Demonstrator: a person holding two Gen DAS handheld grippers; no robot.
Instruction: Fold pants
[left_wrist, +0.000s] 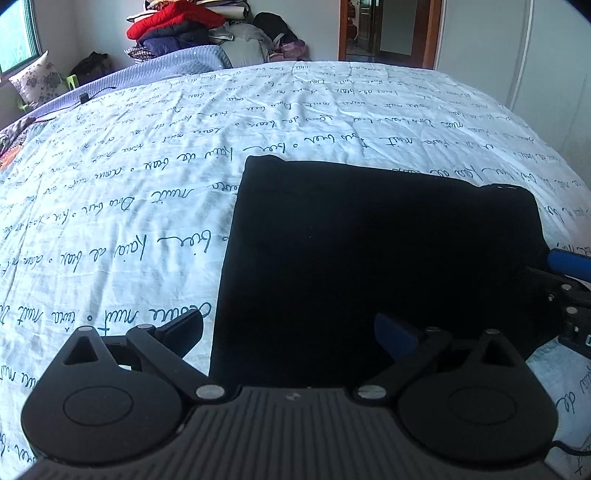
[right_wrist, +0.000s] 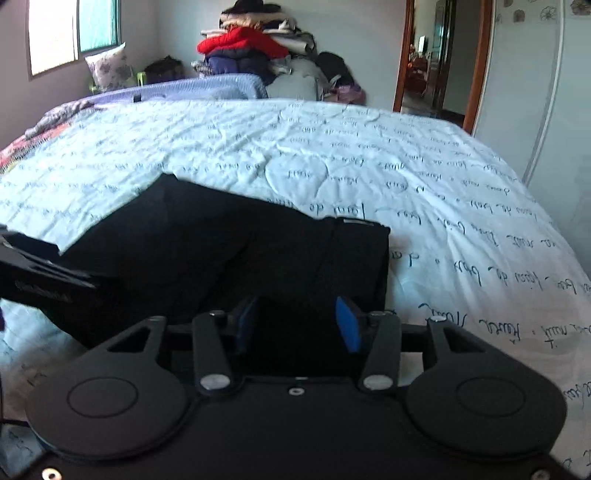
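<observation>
The black pants (left_wrist: 369, 258) lie folded into a flat rectangle on the white bedspread (left_wrist: 147, 166). My left gripper (left_wrist: 291, 332) is open, hovering just above the near edge of the pants, holding nothing. In the right wrist view the pants (right_wrist: 240, 251) lie ahead, waistband label at the far right corner. My right gripper (right_wrist: 299, 325) is open over their near edge; I cannot tell if cloth lies between the blue pads (right_wrist: 347, 325). The right gripper also shows at the right edge of the left wrist view (left_wrist: 565, 288). The left gripper shows at the left of the right wrist view (right_wrist: 37, 273).
The bed is covered with a white spread with dark handwriting print (right_wrist: 406, 177). A pile of clothes with a red jacket (left_wrist: 170, 22) stands at the far end. A window (right_wrist: 74, 33) is at the left, a doorway (right_wrist: 436, 59) at the right.
</observation>
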